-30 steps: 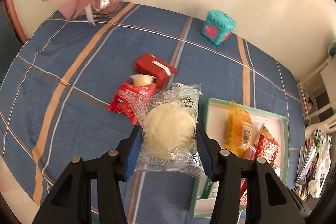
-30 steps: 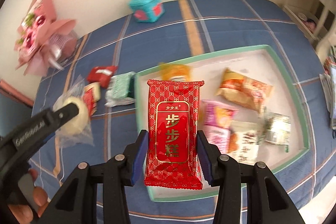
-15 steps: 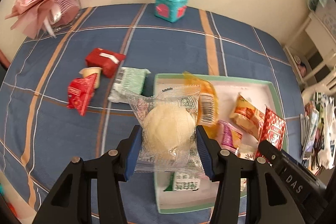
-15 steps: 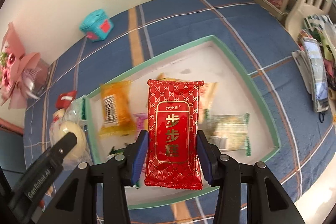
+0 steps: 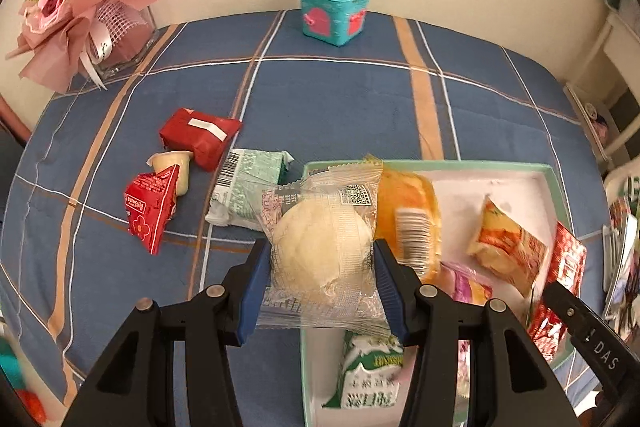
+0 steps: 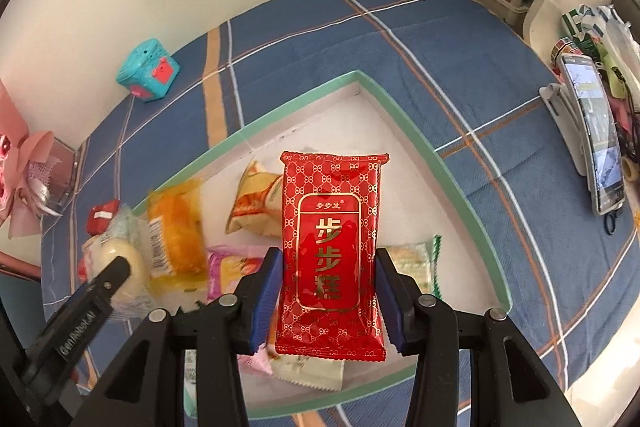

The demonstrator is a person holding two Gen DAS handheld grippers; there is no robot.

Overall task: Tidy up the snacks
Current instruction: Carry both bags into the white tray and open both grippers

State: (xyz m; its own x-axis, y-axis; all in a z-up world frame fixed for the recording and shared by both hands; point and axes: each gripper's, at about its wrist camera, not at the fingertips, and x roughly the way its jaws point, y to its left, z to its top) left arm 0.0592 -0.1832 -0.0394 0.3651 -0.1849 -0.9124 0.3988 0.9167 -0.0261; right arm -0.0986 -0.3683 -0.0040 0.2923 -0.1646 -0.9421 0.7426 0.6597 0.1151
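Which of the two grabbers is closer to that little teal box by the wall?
Probably the left. The left gripper, holding the round pastry, faces the teal box from the tray's near-left edge. The right gripper is over the tray, further right.

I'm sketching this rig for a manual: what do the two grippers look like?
Both match: the left gripper and right gripper have black angular plastic arms with silver rivets, and blue ribbed pads line the fingers. White lettering marks each outer side. No cables or sleeves show.

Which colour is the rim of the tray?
Pale green rim, white inside; clearest in the right wrist view.
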